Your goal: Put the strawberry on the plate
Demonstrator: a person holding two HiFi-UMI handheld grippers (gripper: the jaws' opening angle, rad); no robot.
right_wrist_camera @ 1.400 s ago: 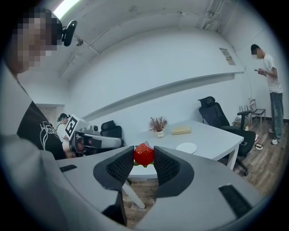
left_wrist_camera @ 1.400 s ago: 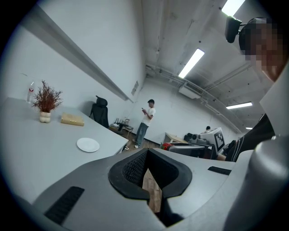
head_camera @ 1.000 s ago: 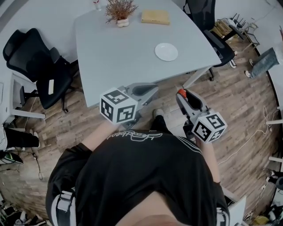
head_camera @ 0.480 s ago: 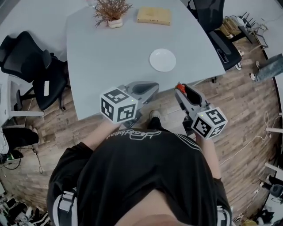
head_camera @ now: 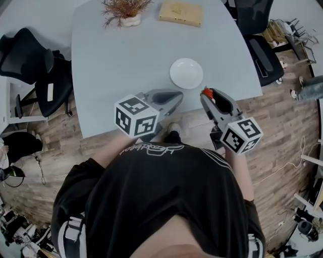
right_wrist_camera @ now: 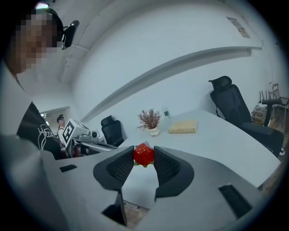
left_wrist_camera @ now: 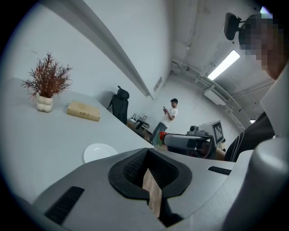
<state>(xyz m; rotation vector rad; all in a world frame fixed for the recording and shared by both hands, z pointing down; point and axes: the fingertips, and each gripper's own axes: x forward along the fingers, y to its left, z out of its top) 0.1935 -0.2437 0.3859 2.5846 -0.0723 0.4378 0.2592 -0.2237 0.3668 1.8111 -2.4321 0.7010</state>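
The right gripper [head_camera: 207, 94] pinches the strawberry [head_camera: 206, 92] between the tips of its two jaws. In the right gripper view the red fruit [right_wrist_camera: 143, 154] sits between the black ribbed pads [right_wrist_camera: 166, 166], which press on it from both sides. The strawberry is in the air over the near edge of the grey table [head_camera: 126, 65]. It is just beside the white plate [head_camera: 186, 73], on its near right side, and not on it. The plate has nothing on it and lies near the table's near edge.

The left gripper [head_camera: 176, 95] is to the left of the right one, also at the near edge of the table. Its jaws are pressed together at the tips and hold nothing; only a bit of wooden floor shows through the hollow behind them.

At the far side of the table stand a dry reddish plant [head_camera: 122, 9] in a white pot and a flat tan block [head_camera: 180, 12].
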